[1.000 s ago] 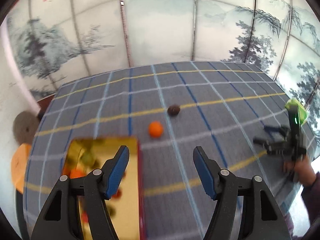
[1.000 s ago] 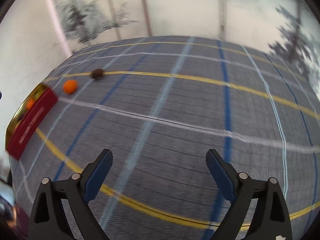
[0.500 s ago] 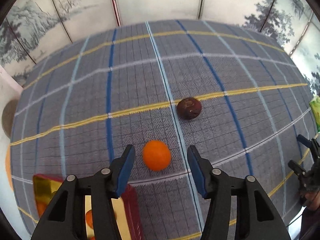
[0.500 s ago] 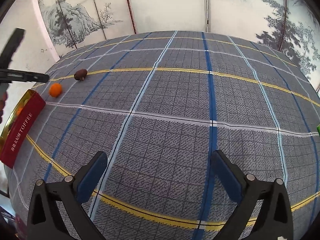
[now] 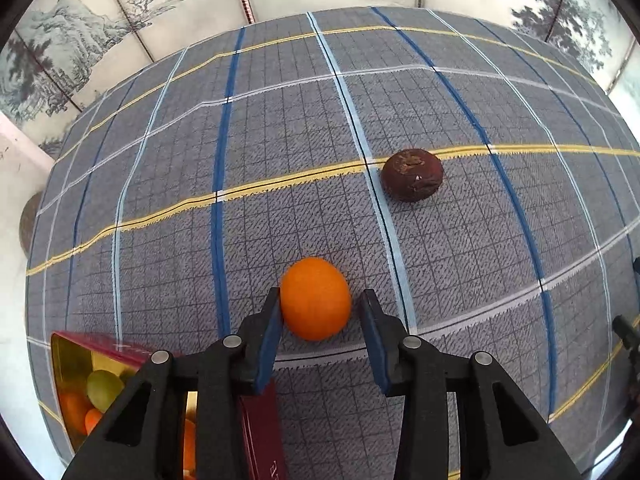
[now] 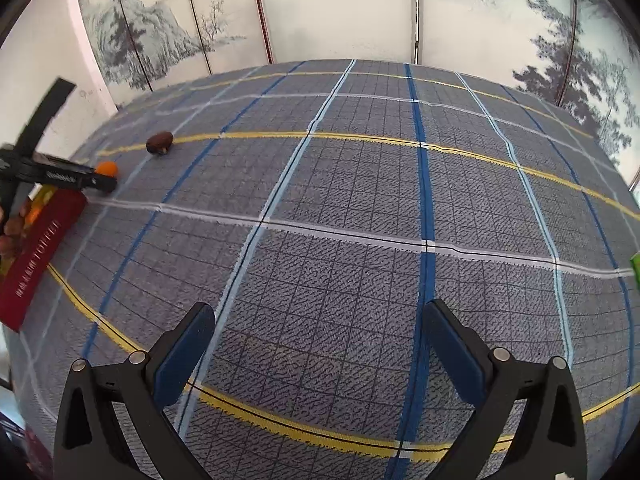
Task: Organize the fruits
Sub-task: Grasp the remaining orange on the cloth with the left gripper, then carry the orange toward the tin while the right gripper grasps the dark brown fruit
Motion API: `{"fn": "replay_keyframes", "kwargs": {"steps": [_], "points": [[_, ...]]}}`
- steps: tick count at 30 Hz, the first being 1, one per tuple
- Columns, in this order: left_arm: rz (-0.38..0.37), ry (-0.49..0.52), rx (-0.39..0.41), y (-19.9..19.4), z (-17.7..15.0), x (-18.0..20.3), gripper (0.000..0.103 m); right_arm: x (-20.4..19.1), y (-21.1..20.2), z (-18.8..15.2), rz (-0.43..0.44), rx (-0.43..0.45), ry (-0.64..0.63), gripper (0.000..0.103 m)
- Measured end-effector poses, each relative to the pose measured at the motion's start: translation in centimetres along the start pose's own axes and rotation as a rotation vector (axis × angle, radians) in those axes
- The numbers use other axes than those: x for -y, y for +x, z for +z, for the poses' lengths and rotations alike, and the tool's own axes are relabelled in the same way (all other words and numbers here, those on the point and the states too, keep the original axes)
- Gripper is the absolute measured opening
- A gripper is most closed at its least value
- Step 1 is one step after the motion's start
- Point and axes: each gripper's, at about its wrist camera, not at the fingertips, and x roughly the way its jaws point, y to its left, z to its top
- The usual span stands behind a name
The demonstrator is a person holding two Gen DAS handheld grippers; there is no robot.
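An orange point(image 5: 315, 298) lies on the plaid tablecloth between the fingers of my left gripper point(image 5: 320, 308). The left finger touches it; a small gap stays at the right finger, so the jaws are open around it. A dark brown fruit point(image 5: 412, 175) lies farther off to the right. A red tin point(image 5: 76, 364) with a gold inside holds several fruits at the lower left. In the right wrist view my right gripper point(image 6: 320, 332) is open and empty over bare cloth, far from the orange point(image 6: 107, 168), the brown fruit point(image 6: 159, 142) and the tin point(image 6: 36, 252).
The table is covered by a grey plaid cloth point(image 5: 280, 120). Painted screen panels point(image 6: 320, 12) stand behind it. A bit of something green point(image 6: 635, 266) shows at the right edge of the right wrist view.
My left gripper has moved forward from above the tin to the orange and narrowed around it. The right gripper has steadied and stays open.
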Motion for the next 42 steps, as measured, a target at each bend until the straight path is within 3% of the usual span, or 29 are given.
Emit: {"fn": "replay_keyframes", "kwargs": {"steps": [4,7,11,16,20,23,24,26,31,33,36,42], "points": [[-0.047,-0.028,0.000,0.2,0.6,-1.0,0.039,-0.5,0.1,0.0,-0.029,-0.012,-0.026,0.103],[-0.040,-0.019,0.023,0.0,0.5,-1.1,0.031,-0.3,0.0,0.0,-0.018,-0.008,-0.019,0.103],[-0.049,-0.048,0.098,-2.4,-0.7,-0.3,0.031,-0.3,0.0,-0.1,-0.025,-0.011,-0.025,0.103],[-0.130,-0.126,0.230,-8.9,-5.3,1.1,0.031,-0.3,-0.2,-0.2,-0.016,-0.015,-0.041,0.103],[-0.172,-0.158,0.266,-12.4,-9.5,1.5,0.031,-0.2,-0.4,0.0,0.004,-0.027,-0.038,0.103],[-0.163,-0.155,0.294,-14.6,-12.4,1.5,0.031,-1.1,-2.5,1.4,0.142,0.089,-0.041,0.103],[-0.156,-0.156,0.300,-15.2,-13.3,1.5,0.031,-2.3,-3.1,2.3,0.214,0.118,-0.084,0.103],[-0.157,-0.165,0.300,-15.9,-14.9,1.2,0.031,-4.9,-3.2,4.0,0.259,0.143,-0.182,0.103],[-0.139,-0.201,0.314,-17.2,-17.5,-0.2,0.031,-10.6,0.8,8.5,0.350,0.109,-0.293,0.102],[-0.132,-0.213,0.324,-17.8,-18.3,-0.9,0.031,-12.7,2.6,10.2,0.336,0.102,-0.321,0.099],[-0.110,-0.224,0.340,-18.5,-19.0,-1.7,0.031,-14.9,5.3,12.5,0.338,0.073,-0.346,0.085],[-0.125,-0.236,0.336,-18.8,-19.3,-2.8,0.031,-16.7,9.4,14.9,0.340,0.026,-0.374,0.083]]}}
